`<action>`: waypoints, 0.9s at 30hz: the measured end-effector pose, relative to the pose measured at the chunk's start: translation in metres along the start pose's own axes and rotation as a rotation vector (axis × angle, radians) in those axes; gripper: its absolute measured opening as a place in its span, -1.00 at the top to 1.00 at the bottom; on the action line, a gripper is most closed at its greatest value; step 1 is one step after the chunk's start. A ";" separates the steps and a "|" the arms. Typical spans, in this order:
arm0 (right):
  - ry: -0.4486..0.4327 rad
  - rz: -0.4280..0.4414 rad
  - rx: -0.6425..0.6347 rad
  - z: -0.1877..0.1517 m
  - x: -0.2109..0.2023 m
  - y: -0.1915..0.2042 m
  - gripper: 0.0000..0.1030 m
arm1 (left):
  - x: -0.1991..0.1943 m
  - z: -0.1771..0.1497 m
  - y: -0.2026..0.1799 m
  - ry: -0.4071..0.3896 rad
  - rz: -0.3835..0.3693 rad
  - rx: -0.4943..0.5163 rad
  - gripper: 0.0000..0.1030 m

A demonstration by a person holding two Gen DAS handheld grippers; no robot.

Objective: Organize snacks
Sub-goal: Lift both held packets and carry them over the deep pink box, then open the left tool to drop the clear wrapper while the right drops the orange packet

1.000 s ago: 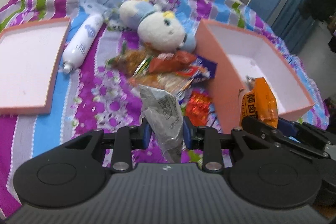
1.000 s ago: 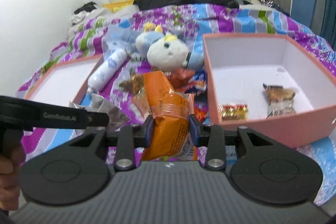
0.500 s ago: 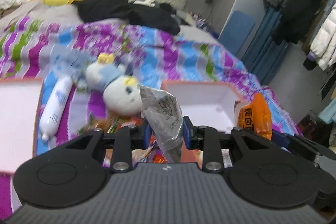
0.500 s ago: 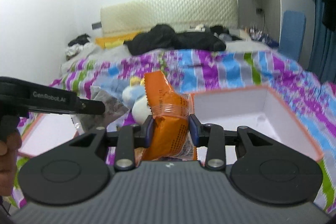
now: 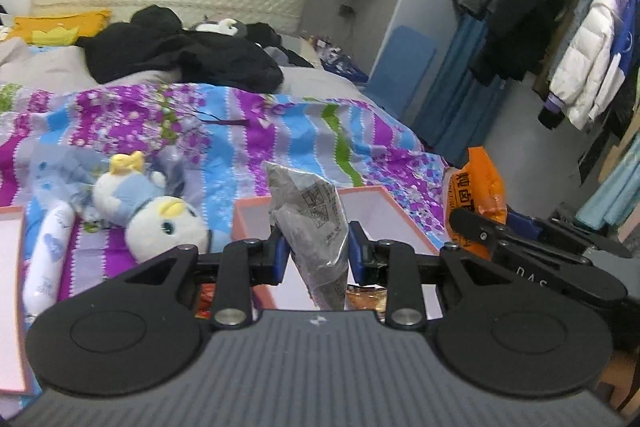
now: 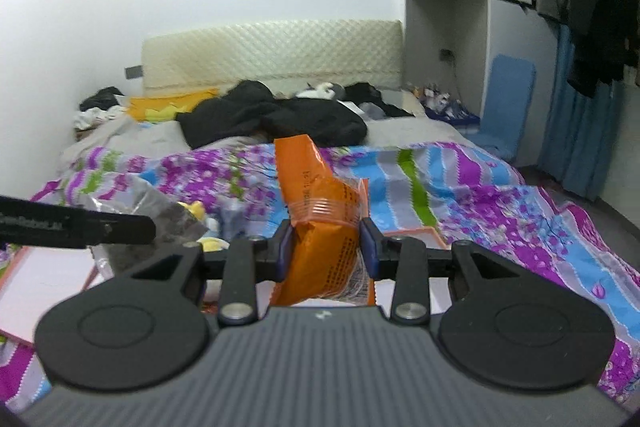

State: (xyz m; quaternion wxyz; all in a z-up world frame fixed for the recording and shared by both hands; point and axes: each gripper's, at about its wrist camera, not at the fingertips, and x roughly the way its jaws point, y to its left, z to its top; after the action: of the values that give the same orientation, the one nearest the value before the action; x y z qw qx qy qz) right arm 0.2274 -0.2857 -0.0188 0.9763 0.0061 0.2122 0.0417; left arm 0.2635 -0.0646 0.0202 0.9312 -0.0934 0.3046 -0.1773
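Gripping a crinkled grey snack packet (image 5: 316, 239), the left gripper (image 5: 316, 252) has its jaws pressed against the packet's sides, holding it upright and clear of the bed. Just beyond and below its fingertips lies the pink box (image 5: 374, 193), open-topped with a white interior; a glimpse of wrapper (image 5: 364, 297) shows under the jaws, though whether it sits in the box is hard to say. To the left of the tool rest a white-and-blue plush toy (image 5: 160, 219) and a white tube (image 5: 48, 259), and further left the edge of a second pink tray (image 5: 12, 267).

The right gripper (image 6: 326, 253) is likewise clamped — on an orange snack bag (image 6: 320, 227), held upright above the striped bedspread (image 6: 500, 211), with a corner of the pink box peeking out just past its right finger (most of it is hidden by the tool).

By my reading the sorting is midway: two snacks are in hand, neither yet in the box, and how many remain loose on the bed cannot be seen from here.
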 end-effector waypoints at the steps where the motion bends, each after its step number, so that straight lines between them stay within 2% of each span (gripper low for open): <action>1: 0.014 -0.007 0.002 -0.002 0.004 -0.005 0.26 | 0.010 0.000 -0.005 0.012 -0.004 0.000 0.33; 9: 0.155 -0.040 0.014 -0.041 0.039 -0.041 0.25 | 0.072 -0.022 -0.023 0.122 -0.021 0.007 0.33; 17: 0.279 -0.019 0.034 -0.088 0.077 -0.050 0.25 | 0.136 -0.055 -0.013 0.273 0.012 -0.016 0.33; 22: 0.338 0.004 0.041 -0.109 0.091 -0.047 0.23 | 0.157 -0.071 -0.002 0.342 0.026 -0.034 0.32; 24: 0.354 0.012 0.043 -0.112 0.094 -0.048 0.21 | 0.158 -0.072 0.000 0.338 0.033 -0.040 0.29; 25: 0.358 0.012 0.041 -0.113 0.094 -0.047 0.21 | 0.158 -0.072 0.001 0.338 0.032 -0.038 0.18; 26: 0.359 0.011 0.039 -0.113 0.094 -0.048 0.13 | 0.158 -0.070 0.000 0.336 0.027 -0.036 0.03; 27: 0.356 0.005 0.042 -0.112 0.094 -0.050 0.00 | 0.155 -0.068 0.000 0.325 0.026 -0.032 -0.04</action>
State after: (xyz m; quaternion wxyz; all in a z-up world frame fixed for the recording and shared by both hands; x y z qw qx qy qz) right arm 0.2700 -0.3279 -0.1605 0.9229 0.0198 0.3825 0.0402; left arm 0.3392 -0.1292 -0.1164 0.8703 -0.0743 0.4551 -0.1730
